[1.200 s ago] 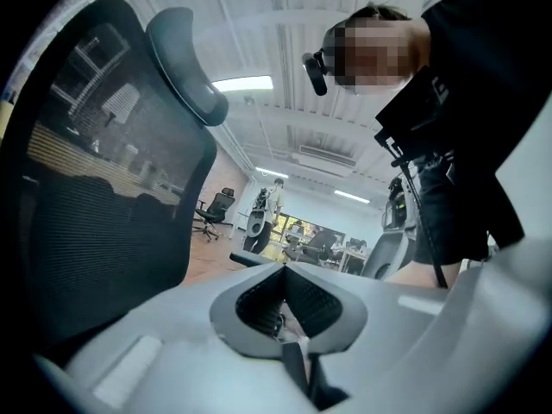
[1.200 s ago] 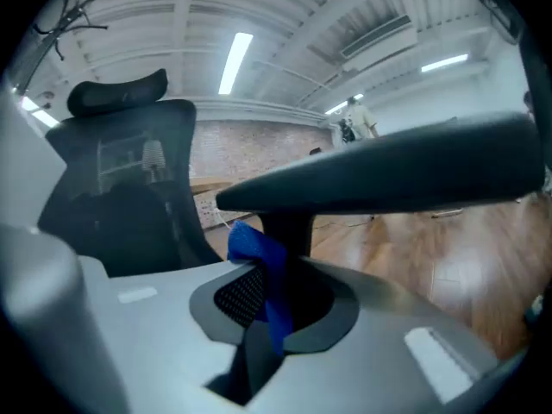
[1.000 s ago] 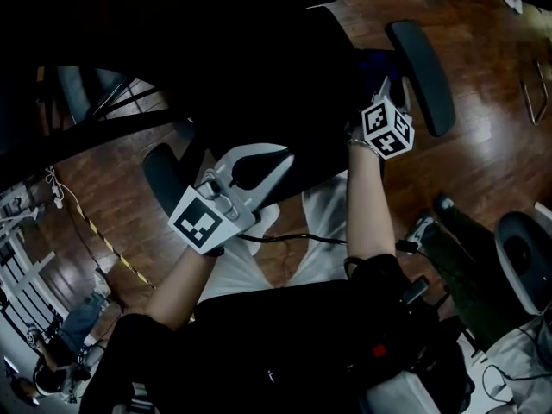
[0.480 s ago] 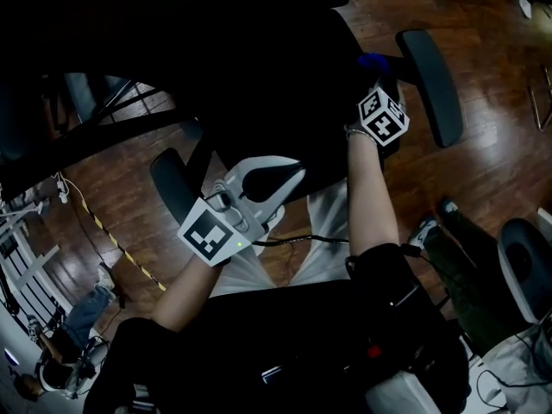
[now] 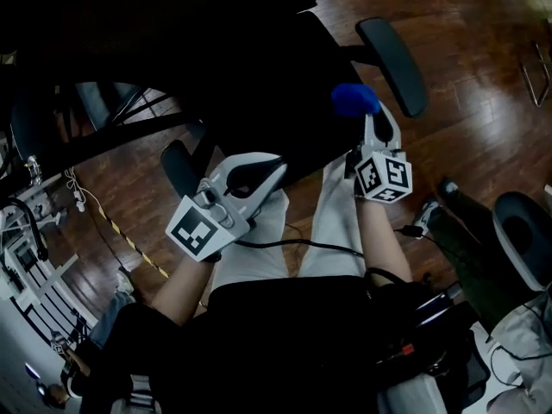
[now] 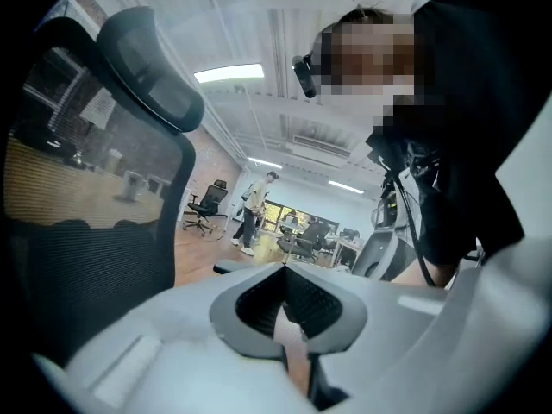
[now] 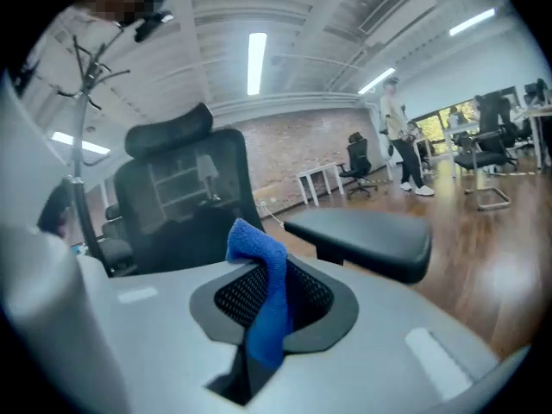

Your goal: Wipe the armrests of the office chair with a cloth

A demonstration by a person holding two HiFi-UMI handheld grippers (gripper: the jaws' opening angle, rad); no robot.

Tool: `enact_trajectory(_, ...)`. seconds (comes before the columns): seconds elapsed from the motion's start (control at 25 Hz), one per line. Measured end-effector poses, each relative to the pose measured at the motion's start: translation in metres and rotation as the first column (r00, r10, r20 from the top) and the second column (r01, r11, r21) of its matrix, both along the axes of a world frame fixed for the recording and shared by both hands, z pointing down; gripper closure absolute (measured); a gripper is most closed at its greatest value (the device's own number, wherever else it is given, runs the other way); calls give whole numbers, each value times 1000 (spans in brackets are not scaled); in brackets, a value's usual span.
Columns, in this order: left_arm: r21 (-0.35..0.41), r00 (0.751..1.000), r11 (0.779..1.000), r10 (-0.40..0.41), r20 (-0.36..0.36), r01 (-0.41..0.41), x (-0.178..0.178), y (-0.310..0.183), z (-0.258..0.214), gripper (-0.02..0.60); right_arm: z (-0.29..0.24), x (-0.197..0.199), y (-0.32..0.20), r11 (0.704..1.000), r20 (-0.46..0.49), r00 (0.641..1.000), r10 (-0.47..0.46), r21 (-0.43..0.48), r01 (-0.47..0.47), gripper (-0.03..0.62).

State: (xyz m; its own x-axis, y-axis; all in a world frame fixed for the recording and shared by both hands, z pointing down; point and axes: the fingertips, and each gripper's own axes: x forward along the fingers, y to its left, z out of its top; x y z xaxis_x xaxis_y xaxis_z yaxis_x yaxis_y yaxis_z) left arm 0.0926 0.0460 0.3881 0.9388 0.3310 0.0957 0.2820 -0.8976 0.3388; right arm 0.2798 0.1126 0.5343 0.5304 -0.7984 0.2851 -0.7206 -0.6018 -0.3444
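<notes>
So the right gripper (image 5: pixel 373 121) pinches the blue cloth (image 5: pixel 354 99) near the right armrest (image 5: pixel 392 54). The left gripper (image 5: pixel 250 176) is pressed together, empty. Only a thin fold's caught, so hard rubbing could yank it loose.

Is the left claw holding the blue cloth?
No, the blue cloth is pinched in the right claw; the left claw holds nothing.

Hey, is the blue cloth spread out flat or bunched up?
Bunched up: the blue cloth is a crumpled wad pinched in the right gripper, apart from the armrest.
</notes>
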Motion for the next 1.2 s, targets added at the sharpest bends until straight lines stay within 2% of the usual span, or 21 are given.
enact_trajectory(0.08,19,1000,1000,21,4,-21,8,3,-8,575,-43,-6,25,997,-70,995,-74,29,76,546)
enact_trajectory(0.2,62,1000,998,7,-9,-6,49,13,-30,575,-110,34,79,992,-180,976,-126,7,129,546)
enact_trajectory(0.32,56,995,994,-95,-31,96,111,28,-46,575,-144,108,117,977,-284,935,-212,-33,211,546)
enact_trajectory(0.4,21,979,979,-203,-33,203,145,23,-31,575,-128,150,113,956,-330,897,-293,-69,287,546)
enact_trajectory(0.44,7,965,966,-259,-27,260,154,16,-10,575,-104,164,104,939,-344,874,-343,-100,329,546)
enact_trajectory(0.52,1,937,937,-349,-8,349,155,-3,61,575,-24,170,74,889,-375,807,-457,-168,426,546)
enact_trajectory(0.6,7,917,917,-399,8,399,153,-29,140,575,78,162,29,812,-397,709,-583,-256,524,546)
enact_trajectory(0.68,6,912,913,-409,14,409,164,-47,183,575,151,164,-12,732,-378,627,-681,-346,587,546)
enact_trajectory(0.72,8,913,913,-407,21,407,171,-51,190,575,168,167,-28,703,-371,597,-711,-377,603,546)
enact_trajectory(0.8,23,912,913,-407,42,407,176,-53,184,575,169,164,-50,663,-376,546,-749,-412,625,546)
enact_trajectory(1.0,66,940,939,-339,22,337,201,-63,164,575,155,143,-73,615,-408,470,-782,-388,686,546)
enact_trajectory(1.04,65,938,936,-346,8,345,208,-70,163,575,163,140,-75,590,-405,442,-800,-399,702,546)
enact_trajectory(1.12,58,919,918,-392,-25,393,217,-89,166,575,187,136,-84,524,-392,371,-842,-429,736,546)
enact_trajectory(1.2,37,879,879,-472,-59,475,219,-115,175,575,219,129,-101,442,-376,284,-882,-449,777,546)
